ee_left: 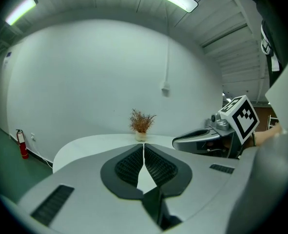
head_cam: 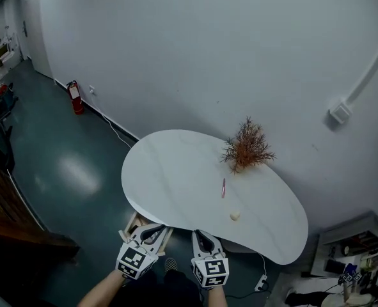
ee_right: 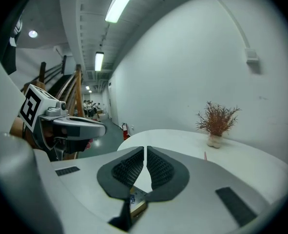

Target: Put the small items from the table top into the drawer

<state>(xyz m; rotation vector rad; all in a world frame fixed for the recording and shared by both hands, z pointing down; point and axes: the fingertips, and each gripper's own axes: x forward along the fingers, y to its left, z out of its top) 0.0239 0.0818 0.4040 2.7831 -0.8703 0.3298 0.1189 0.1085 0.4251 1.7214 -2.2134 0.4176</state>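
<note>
A thin red stick (head_cam: 224, 187) and a small cream lump (head_cam: 235, 216) lie on the white kidney-shaped table (head_cam: 176, 171), towards its near right side. The red stick (ee_right: 205, 155) also shows in the right gripper view. A wooden drawer (head_cam: 132, 224) stands open under the table's near left edge. My left gripper (head_cam: 151, 231) (ee_left: 144, 147) hovers over that drawer, shut and empty. My right gripper (head_cam: 201, 235) (ee_right: 145, 150) is beside it at the table's near edge, shut with nothing between the pads. Each gripper sees the other: the right gripper (ee_left: 202, 140), the left gripper (ee_right: 73, 126).
A dried brown plant in a small pot (head_cam: 246, 149) (ee_left: 142, 123) (ee_right: 217, 123) stands at the table's far side by the white wall. A red fire extinguisher (head_cam: 75, 98) sits on the floor at the left. A cluttered shelf (head_cam: 355, 248) is at the lower right.
</note>
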